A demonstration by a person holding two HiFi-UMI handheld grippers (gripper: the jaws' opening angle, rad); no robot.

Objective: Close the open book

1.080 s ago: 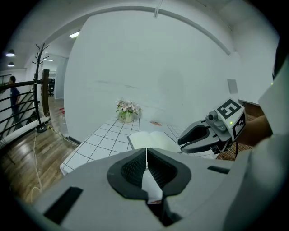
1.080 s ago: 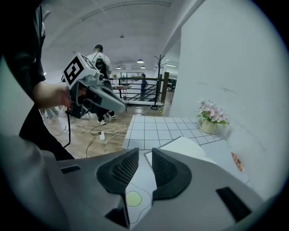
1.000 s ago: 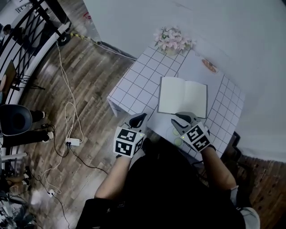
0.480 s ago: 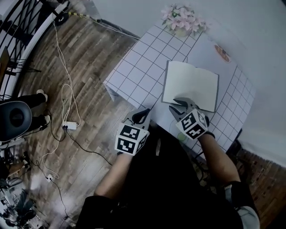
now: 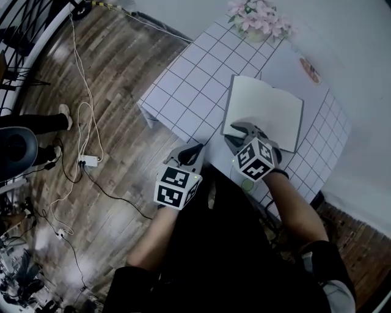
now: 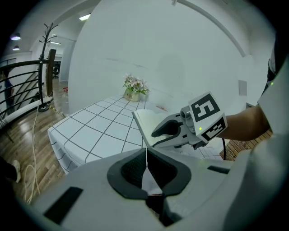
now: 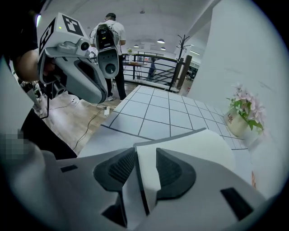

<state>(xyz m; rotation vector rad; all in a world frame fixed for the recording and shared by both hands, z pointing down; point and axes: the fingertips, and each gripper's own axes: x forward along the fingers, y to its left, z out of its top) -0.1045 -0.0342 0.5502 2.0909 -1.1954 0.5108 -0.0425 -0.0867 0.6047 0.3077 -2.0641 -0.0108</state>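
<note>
An open book (image 5: 264, 113) with blank white pages lies flat on the grid-patterned tablecloth (image 5: 189, 85). My right gripper (image 5: 237, 133) is at the book's near left corner. Its jaws are opening, and in the right gripper view (image 7: 145, 167) the book's (image 7: 194, 144) page edge and dark cover lie in the gap, with the pads not pressing. My left gripper (image 5: 194, 151) hovers shut and empty over the table's near edge, left of the book. The left gripper view (image 6: 146, 158) shows its pads meeting, with the right gripper (image 6: 153, 140) at the book (image 6: 146, 119) ahead.
A pot of pink flowers (image 5: 259, 18) stands at the table's far edge, and a small orange round item (image 5: 310, 70) lies beyond the book. Cables and a power strip (image 5: 88, 160) trail over the wooden floor at left. A person (image 7: 108, 40) stands by a railing (image 7: 156, 67).
Both grippers have sunk toward the table. The right one has spread its jaws wider and come over the book's near left corner; the left stayed shut.
</note>
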